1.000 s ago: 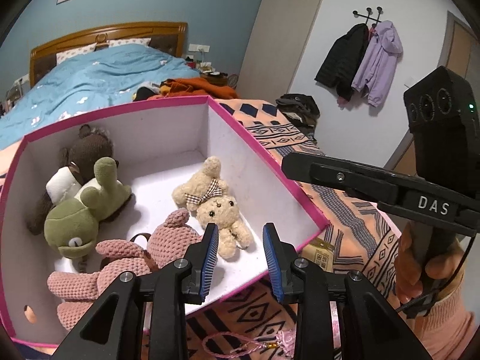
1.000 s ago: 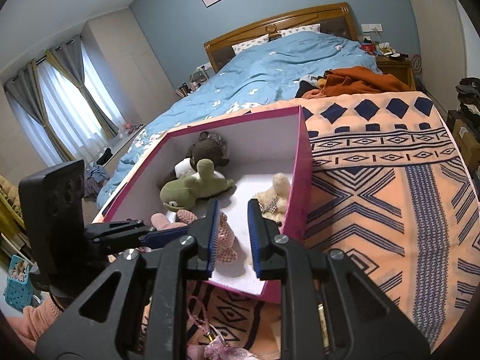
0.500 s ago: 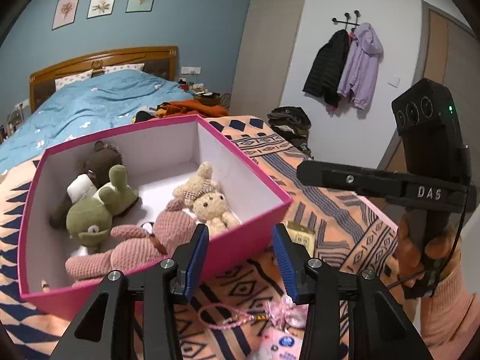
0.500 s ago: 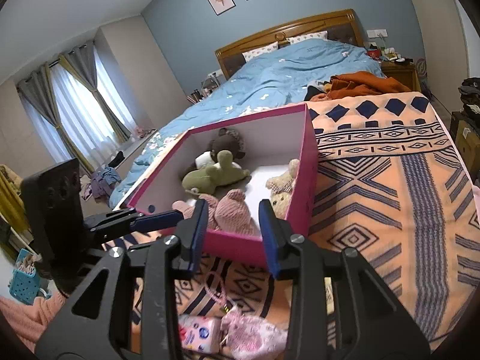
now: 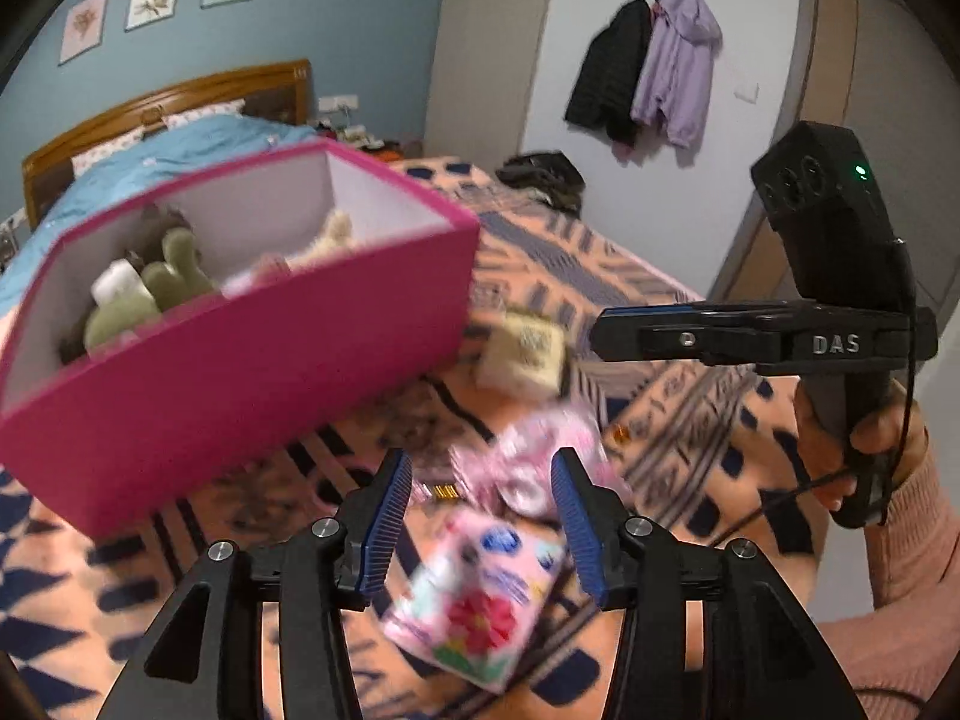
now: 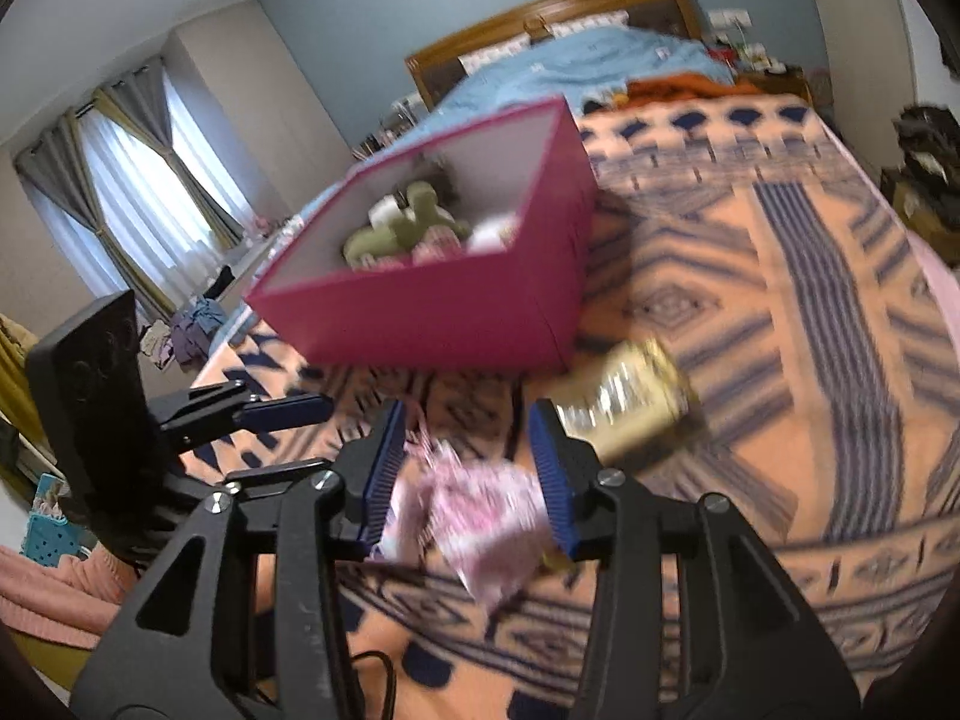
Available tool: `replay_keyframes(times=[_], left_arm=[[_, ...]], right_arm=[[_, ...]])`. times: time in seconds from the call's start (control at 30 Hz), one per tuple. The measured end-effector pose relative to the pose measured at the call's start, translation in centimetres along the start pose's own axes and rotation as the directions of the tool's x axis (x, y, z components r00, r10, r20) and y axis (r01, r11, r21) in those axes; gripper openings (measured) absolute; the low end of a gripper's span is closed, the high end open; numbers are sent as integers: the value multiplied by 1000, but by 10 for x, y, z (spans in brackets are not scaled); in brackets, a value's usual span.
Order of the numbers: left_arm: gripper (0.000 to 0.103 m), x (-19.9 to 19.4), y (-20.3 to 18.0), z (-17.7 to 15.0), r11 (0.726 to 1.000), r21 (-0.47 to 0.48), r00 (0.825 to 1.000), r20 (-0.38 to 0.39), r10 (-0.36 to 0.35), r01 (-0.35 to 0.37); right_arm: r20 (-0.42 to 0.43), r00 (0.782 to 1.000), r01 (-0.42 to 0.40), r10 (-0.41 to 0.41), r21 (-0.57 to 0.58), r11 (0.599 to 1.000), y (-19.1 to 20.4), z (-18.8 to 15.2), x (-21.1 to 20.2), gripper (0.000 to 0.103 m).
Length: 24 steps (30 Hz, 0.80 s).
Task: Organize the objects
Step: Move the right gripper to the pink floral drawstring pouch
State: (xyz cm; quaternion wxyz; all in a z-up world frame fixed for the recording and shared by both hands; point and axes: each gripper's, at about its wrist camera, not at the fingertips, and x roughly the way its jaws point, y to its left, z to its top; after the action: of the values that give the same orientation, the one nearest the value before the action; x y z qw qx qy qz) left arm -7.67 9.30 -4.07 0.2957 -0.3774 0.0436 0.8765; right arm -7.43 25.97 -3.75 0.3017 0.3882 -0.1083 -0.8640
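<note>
A pink box [image 5: 240, 354] with plush toys [image 5: 150, 294] inside stands on the patterned blanket; it also shows in the right wrist view [image 6: 432, 312]. My left gripper [image 5: 480, 516] is open and empty, low over a pink flowered packet [image 5: 474, 606] and a pink pouch [image 5: 534, 462]. My right gripper [image 6: 468, 474] is open and empty over the pink pouch [image 6: 480, 522], with a gold packet [image 6: 630, 408] just right of its fingers. The gold packet [image 5: 528, 354] lies near the box corner.
The orange and navy blanket [image 6: 780, 312] covers the bed end, with a blue duvet [image 6: 576, 66] and wooden headboard behind. Coats [image 5: 654, 72] hang on the wall. Dark clothes [image 5: 546, 174] lie off the far edge.
Both grippers have pulled back from the box, dropped low toward the small items in front of it, and opened wider. The view is blurred by motion.
</note>
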Motion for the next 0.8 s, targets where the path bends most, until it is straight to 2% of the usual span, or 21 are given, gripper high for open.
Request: replay_keyframes(times=[0.13, 0.47, 0.57, 0.67, 0.8], left_arm=[[53, 9, -14, -16, 999, 36, 999, -47, 26, -24], [53, 15, -11, -35, 989, 74, 988, -74, 137, -131], [53, 13, -1, -35, 980, 58, 978, -74, 196, -192], [53, 11, 13, -34, 975, 25, 972, -76, 224, -223], [53, 8, 31, -32, 954, -9, 952, -80, 297, -298]], right_arm=[[-62, 998, 21, -18, 47, 999, -14, -23, 10, 45], [-96, 995, 2, 7, 98, 995, -20, -43, 23, 45], [-105, 994, -5, 16, 101, 995, -20, -45, 28, 45], [-120, 992, -14, 26, 98, 995, -16, -49, 33, 45], [-134, 989, -48, 61, 100, 994, -9, -52, 36, 46]])
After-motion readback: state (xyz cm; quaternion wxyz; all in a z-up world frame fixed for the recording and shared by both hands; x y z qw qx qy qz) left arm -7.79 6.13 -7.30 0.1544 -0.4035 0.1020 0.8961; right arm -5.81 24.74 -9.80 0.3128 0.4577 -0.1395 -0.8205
